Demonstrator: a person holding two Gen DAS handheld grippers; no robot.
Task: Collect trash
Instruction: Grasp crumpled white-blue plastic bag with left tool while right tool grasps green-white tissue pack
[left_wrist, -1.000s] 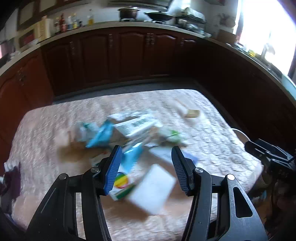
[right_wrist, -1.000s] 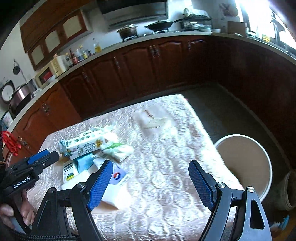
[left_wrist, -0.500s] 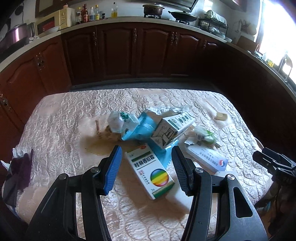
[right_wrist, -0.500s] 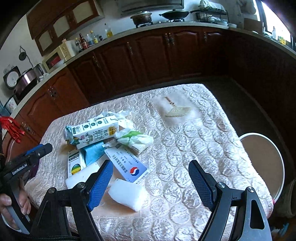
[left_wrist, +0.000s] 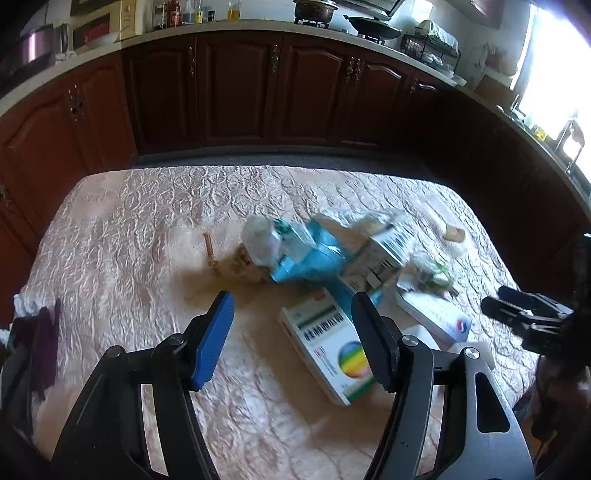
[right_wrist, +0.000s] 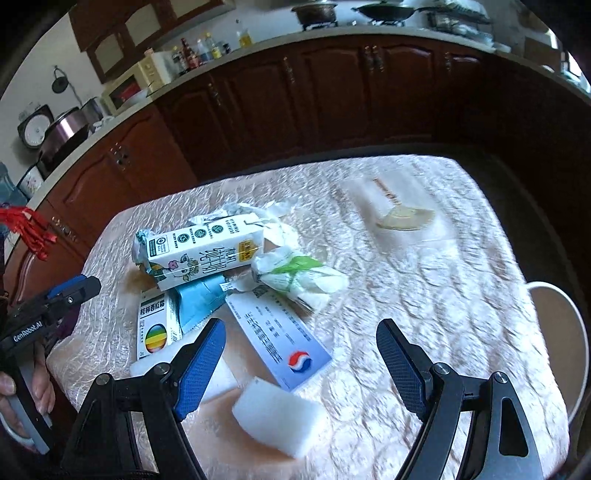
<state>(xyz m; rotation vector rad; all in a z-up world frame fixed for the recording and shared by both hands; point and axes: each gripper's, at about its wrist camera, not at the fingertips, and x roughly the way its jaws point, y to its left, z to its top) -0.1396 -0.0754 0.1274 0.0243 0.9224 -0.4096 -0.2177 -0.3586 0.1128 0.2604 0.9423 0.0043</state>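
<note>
A heap of trash lies on the quilted table (left_wrist: 122, 229): a white milk carton (right_wrist: 205, 249), a blue wrapper (left_wrist: 314, 258), a medicine box with a rainbow ball (left_wrist: 327, 349), a flat blue-and-white box (right_wrist: 277, 339), a green-and-white wrapper (right_wrist: 299, 277), a clear plastic bag (left_wrist: 264, 242) and a white foam block (right_wrist: 275, 419). My left gripper (left_wrist: 293, 338) is open and empty, above the table just left of the medicine box. My right gripper (right_wrist: 301, 365) is open and empty, above the foam block and the flat box.
A white bin (right_wrist: 565, 347) stands on the floor beyond the table's right edge. A small hand broom (right_wrist: 399, 214) lies at the far right of the table. A brown stick (left_wrist: 209, 251) and crumbs lie left of the heap. Dark wooden cabinets (left_wrist: 236, 85) ring the room.
Both grippers have swung left and stayed open. The left one now sits left of the medicine box. The right one has come closer over the foam block, and the bin slid to the edge.
</note>
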